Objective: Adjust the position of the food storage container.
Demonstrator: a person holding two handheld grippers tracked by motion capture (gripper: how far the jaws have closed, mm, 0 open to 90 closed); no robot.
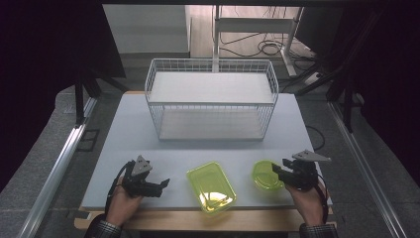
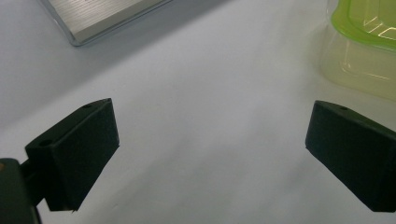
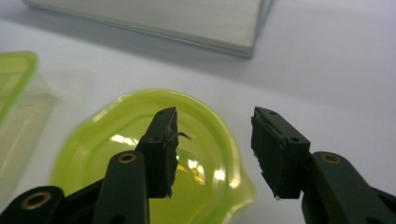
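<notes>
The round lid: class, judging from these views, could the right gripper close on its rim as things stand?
Probably yes. The right gripper hangs right over the round lid's near rim with its jaws apart, one inside the rim and one outside. Nothing lies between them, and the rectangular container sits clear to the side.

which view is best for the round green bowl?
Right gripper view: the bowl sits close up, rim and glossy inside clear, with the right hand-held gripper straddling its rim, jaws apart. The high view shows it small, partly behind that gripper. The left gripper view shows the rectangular tub instead.
</notes>
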